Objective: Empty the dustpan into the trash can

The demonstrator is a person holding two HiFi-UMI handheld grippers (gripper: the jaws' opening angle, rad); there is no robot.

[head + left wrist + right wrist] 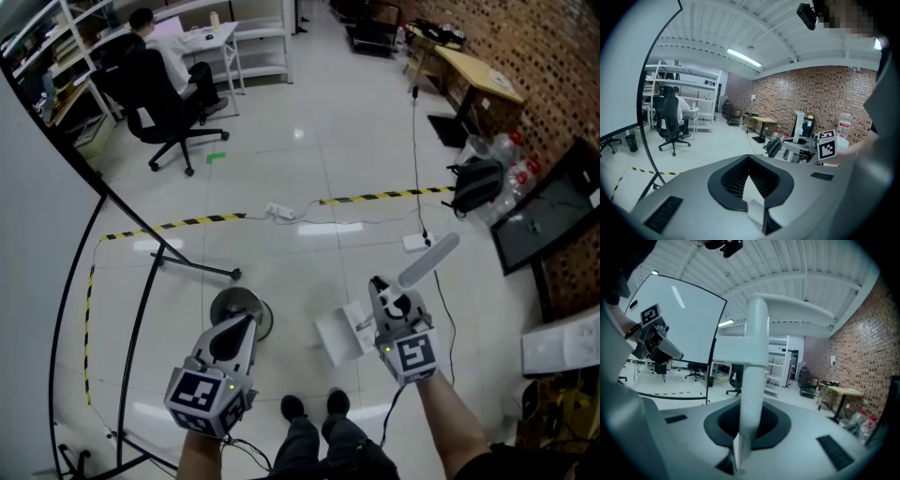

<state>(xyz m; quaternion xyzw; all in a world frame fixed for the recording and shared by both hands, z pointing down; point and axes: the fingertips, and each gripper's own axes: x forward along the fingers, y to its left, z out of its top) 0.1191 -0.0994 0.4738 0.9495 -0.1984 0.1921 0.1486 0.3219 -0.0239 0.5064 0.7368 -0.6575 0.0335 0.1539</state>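
Looking down from the head camera, I have the right gripper [380, 286] pinching the pale handle [427, 262] of the white dustpan [337, 339]. Its own view shows the jaws pressed onto the upright stem, with the bent grip end standing above them. The pan hangs below and to the left of that gripper, in the space between my two grippers. I cannot tell whether it touches the glossy floor [309, 159]. The left gripper [246, 323] has its jaws brought together at the tips, with nothing caught between them. Just past those tips sits the round grey trash can [234, 300], partly covered by the jaws from where I look. It is near the pan on its left side and not touching it. Ahead of both grippers a yellow-and-black tape line [197, 223] crosses the floor, with a white power strip [281, 212] lying on it. The black whiteboard stand [141, 291] rises to the left of the left gripper. Far ahead a person [155, 47] sits on an office chair. A brick wall [553, 56] runs off to the right of the right gripper.
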